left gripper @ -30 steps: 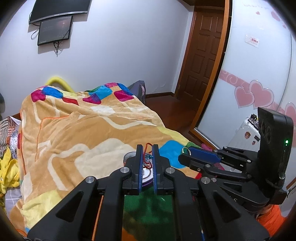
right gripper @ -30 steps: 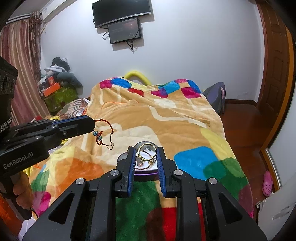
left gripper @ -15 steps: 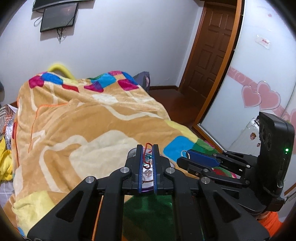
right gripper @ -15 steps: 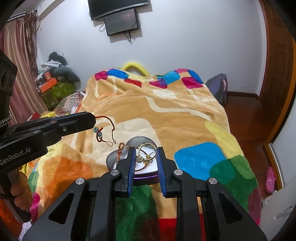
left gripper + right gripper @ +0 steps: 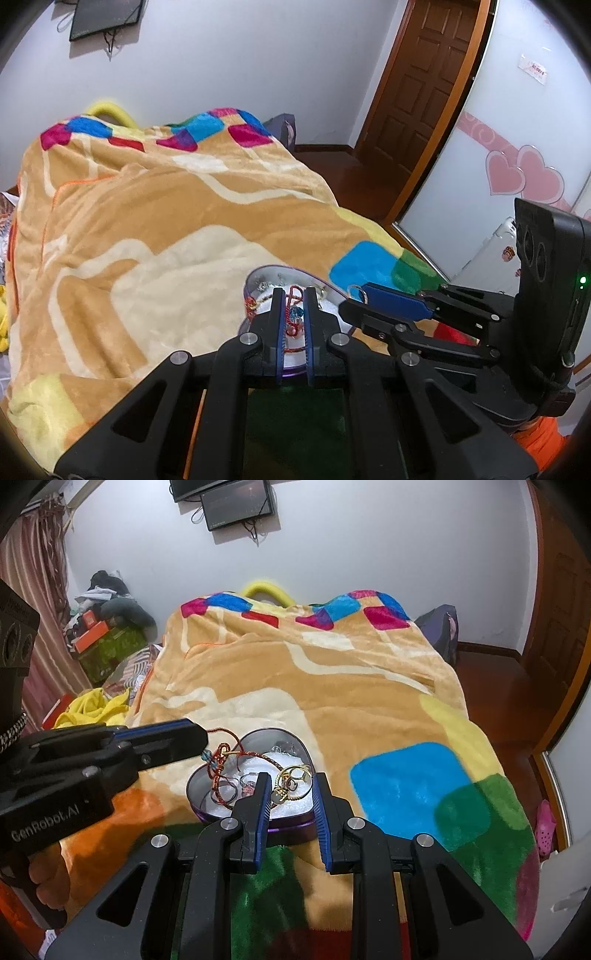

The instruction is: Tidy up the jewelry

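A heart-shaped purple tin (image 5: 207, 775) with a white lining lies on the bed blanket; its far rim also shows in the left wrist view (image 5: 273, 271). It holds silver rings (image 5: 227, 790) and a woven bracelet (image 5: 266, 757). My left gripper (image 5: 294, 295) is shut on a red cord bracelet with blue beads (image 5: 294, 314), whose cord hangs over the tin's left edge (image 5: 218, 760). My right gripper (image 5: 290, 779) is shut on gold rings (image 5: 291, 781) just above the tin. The right gripper's blue fingers (image 5: 395, 301) show right of the tin in the left wrist view.
The tin sits near the foot of a bed covered by an orange patchwork blanket (image 5: 332, 672). Yellow cloth (image 5: 92, 709) and boxes (image 5: 107, 646) lie left of the bed. A wooden door (image 5: 421, 85) and a wardrobe with pink hearts (image 5: 524, 177) stand to the right.
Both grippers have dropped and moved forward toward the tin. The red cord bracelet has come down from mid-air onto the tin's left edge. The gold rings now hang just over the lining.
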Tool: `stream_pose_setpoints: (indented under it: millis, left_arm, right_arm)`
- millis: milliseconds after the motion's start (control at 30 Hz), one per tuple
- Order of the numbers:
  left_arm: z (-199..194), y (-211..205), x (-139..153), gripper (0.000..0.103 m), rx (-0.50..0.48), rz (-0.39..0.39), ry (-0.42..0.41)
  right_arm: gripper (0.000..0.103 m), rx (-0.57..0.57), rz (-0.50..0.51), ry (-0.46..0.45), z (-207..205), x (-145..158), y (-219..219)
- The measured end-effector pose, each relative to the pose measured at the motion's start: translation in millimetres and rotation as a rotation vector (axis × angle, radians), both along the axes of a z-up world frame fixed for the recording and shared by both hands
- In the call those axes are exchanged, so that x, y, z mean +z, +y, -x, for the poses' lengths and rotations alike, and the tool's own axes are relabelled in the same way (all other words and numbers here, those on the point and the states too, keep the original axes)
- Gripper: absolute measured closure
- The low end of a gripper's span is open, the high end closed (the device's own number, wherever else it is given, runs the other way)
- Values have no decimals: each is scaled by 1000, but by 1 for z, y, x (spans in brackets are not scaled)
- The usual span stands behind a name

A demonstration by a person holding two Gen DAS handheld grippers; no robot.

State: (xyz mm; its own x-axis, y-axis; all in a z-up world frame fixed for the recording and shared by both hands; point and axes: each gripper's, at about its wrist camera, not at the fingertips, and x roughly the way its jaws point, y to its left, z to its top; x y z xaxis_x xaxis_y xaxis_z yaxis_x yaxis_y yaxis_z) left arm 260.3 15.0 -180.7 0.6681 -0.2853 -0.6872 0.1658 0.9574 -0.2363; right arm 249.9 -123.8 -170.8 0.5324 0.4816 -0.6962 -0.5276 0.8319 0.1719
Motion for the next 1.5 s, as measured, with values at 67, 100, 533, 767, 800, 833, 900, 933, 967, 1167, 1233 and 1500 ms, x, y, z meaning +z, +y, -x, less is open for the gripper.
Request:
stream_pose_setpoints:
  millis: [67,100,533,767,800,833,900,933,967,1167,1233,1500]
  left_arm:
    - [-2,-1,-3,96,-3,-1,7]
    - [-2,-2,-4,96,-5,-1,10]
    - [3,-2,1,93,-14,-13,9]
    - [22,0,25,79,3,-32,-52]
    - [25,1,30,78,8,-35,-63]
    - [30,2,36,78,14,-38,-77]
    - [38,2,47,77,23,-42,-102]
    - [43,3,54,77,28,-45,-119]
    - [49,4,60,76,32,-47,-135]
    - [88,4,105,71,69,-63,-253]
    - [105,3,123,70,79,-66,-305]
    - [182,-2,181,40,149,-87,-522]
  right_arm:
    - [83,4,3,5,-2,-1,1]
    - [83,6,5,7,-2,-2,1]
    - [82,38,40,28,-4,-5,10]
    - [75,24,30,11,1,9,7]
    - [72,22,27,4,4,12,6]
    - [71,17,21,-7,6,17,4]
    - [71,9,9,-29,12,27,1]
    - [71,6,4,-39,14,31,0]
    - [71,1,-5,-55,18,38,-2]
    - [71,-27,-58,-181,53,88,-15]
    - [71,-34,-80,-232,68,106,-20]
    - [71,-69,-182,-480,144,175,-39]
